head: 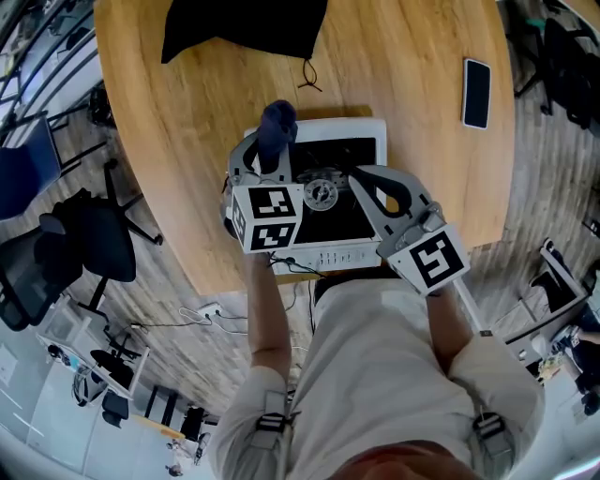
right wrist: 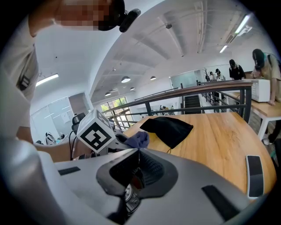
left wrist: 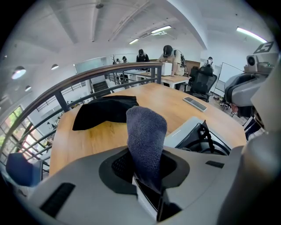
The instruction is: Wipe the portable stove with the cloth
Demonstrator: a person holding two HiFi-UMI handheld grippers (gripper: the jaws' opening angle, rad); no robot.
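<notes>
The portable stove [head: 330, 225] is white with a black top and a round burner [head: 322, 194]; it sits at the table's near edge. My left gripper [head: 271, 156] hangs over the stove's far left corner, shut on a blue cloth [head: 277, 125]. In the left gripper view the cloth [left wrist: 146, 139] sticks up from between the jaws of the left gripper [left wrist: 147, 176], with the stove [left wrist: 198, 134] to the right. My right gripper [head: 362, 177] hovers over the stove's right side, shut with nothing held. In the right gripper view its tips [right wrist: 139, 154] meet, and the cloth [right wrist: 137, 139] shows beyond.
A black fabric bag [head: 246, 26] lies at the table's far side, also seen as the bag [left wrist: 105, 112] in the left gripper view. A phone [head: 476, 92] lies at the far right. The wooden table [head: 187, 112] is rounded, with office chairs and a railing around it.
</notes>
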